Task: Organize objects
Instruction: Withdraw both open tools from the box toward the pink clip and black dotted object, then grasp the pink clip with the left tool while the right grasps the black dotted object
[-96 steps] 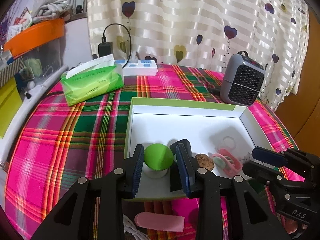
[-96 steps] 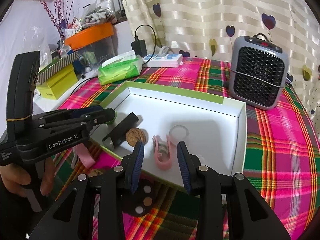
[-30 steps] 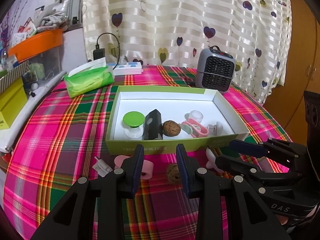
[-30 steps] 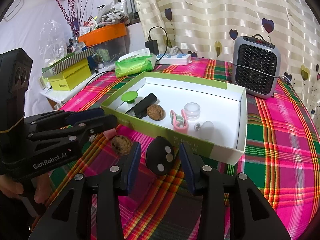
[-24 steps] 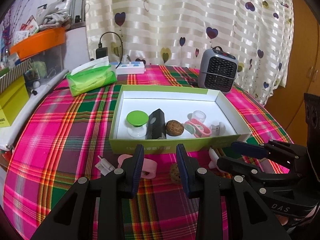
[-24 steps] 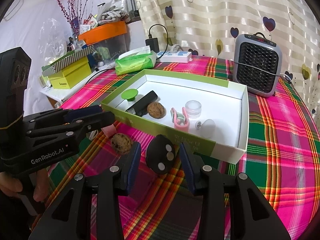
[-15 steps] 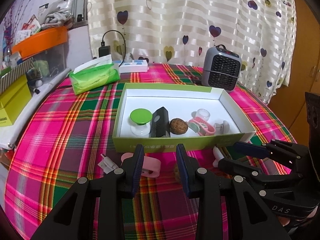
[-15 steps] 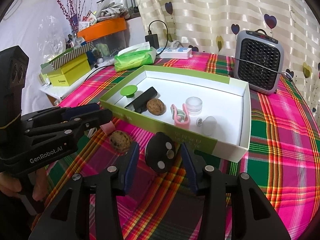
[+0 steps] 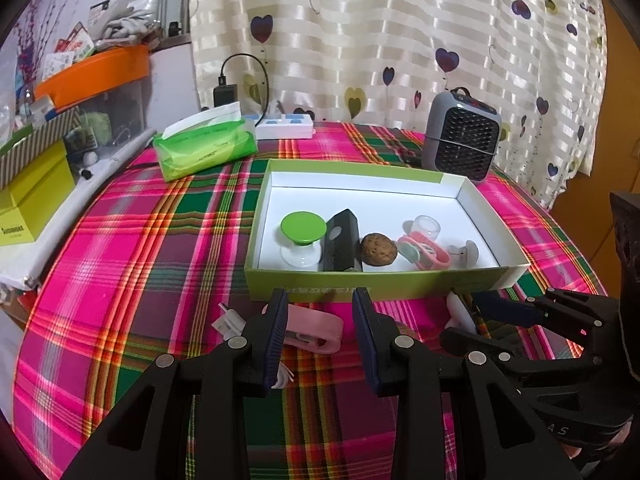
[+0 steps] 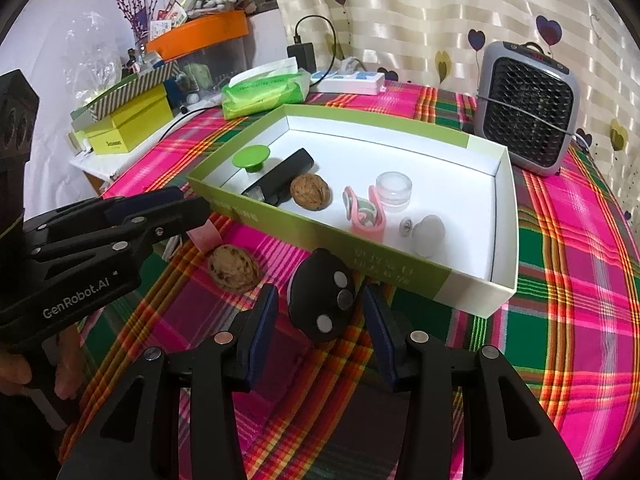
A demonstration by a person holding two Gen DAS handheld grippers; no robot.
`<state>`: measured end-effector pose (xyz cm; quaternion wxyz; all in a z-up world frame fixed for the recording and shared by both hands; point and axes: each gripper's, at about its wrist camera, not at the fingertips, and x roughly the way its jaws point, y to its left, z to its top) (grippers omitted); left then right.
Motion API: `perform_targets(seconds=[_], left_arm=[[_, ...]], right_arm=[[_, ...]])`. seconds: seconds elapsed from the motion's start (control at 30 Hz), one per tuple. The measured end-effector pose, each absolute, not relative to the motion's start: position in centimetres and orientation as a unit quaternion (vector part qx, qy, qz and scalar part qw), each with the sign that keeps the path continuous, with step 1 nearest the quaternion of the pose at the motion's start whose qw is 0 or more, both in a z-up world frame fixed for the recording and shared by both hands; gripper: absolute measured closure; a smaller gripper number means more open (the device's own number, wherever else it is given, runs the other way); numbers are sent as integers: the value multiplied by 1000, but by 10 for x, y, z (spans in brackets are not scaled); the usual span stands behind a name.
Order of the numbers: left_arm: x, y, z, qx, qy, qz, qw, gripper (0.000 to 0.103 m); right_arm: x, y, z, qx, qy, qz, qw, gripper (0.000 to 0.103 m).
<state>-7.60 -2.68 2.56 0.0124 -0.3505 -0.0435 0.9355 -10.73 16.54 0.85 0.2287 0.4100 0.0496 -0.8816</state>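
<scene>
A green-and-white box [image 9: 360,284] [image 10: 304,232] on the plaid table holds a green-capped item [image 9: 301,229], a black bar [image 9: 340,240], a walnut [image 9: 378,249], a pink clip [image 9: 424,250], a clear jar [image 10: 394,190] and a white knob [image 10: 428,234]. My left gripper [image 9: 320,332] is open over a pink clip [image 9: 316,330] in front of the box. My right gripper [image 10: 320,328] is open around a black remote [image 10: 324,300]. A second walnut [image 10: 233,268] lies to its left.
A grey heater [image 9: 460,136] stands behind the box on the right. A green tissue pack [image 9: 204,148] and a white power strip [image 9: 284,130] lie at the back. Yellow boxes [image 10: 128,124] and an orange bin [image 10: 200,34] sit off the left edge. A white plug [image 9: 230,322] lies near the pink clip.
Both grippers have drawn back from the box toward the near table edge. The left gripper let go of the green-capped item, which now stands in the box.
</scene>
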Motion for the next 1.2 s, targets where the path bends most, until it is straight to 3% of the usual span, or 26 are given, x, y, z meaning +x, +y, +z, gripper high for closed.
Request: perform_targets(seconds=[0.37,0.57,1.2], left_arm=[[-77,-31,25,-352,-52,935,5,71],[-78,-33,23,-354,-62,933,7,71],[-77,-34,18,-361,-68,930,2,64]], right_arm=[[-108,163,8,411,59,-885,212,58],[-107,160,8,406,67,-885,215,70],[-102,162,13,396,61,-890,220,71]])
